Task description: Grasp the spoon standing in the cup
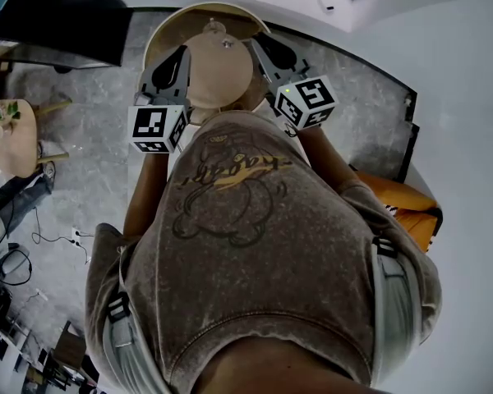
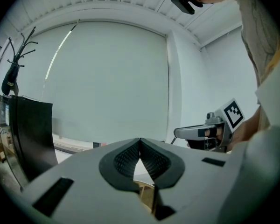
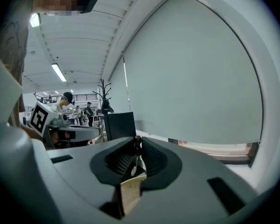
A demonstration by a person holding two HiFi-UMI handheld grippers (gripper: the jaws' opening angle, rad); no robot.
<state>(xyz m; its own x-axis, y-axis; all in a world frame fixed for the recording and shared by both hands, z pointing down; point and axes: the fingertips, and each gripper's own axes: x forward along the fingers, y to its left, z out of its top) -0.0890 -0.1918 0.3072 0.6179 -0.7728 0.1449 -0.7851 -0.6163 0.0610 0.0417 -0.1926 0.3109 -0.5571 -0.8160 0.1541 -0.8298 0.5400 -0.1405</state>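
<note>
In the right gripper view a small spoon (image 3: 134, 164) hangs bowl-down, its dark handle top pinched between the jaw tips. My right gripper (image 3: 137, 146) is shut on it and held nearly level. The left gripper (image 2: 140, 143) has its jaw tips touching with nothing between them. In the head view the left gripper (image 1: 183, 53) and right gripper (image 1: 253, 43) flank a pale tan round object (image 1: 219, 68) over a round wooden table (image 1: 158, 31). I cannot tell whether that object is the cup. The spoon is too small to make out in that view.
A black monitor (image 3: 120, 124) and a coat stand (image 3: 104, 94) stand by a large pale window blind (image 2: 107, 83). People stand far off at the left (image 3: 65, 101). An orange seat (image 1: 407, 203) sits to my right, and cables lie on the grey floor (image 1: 33, 245).
</note>
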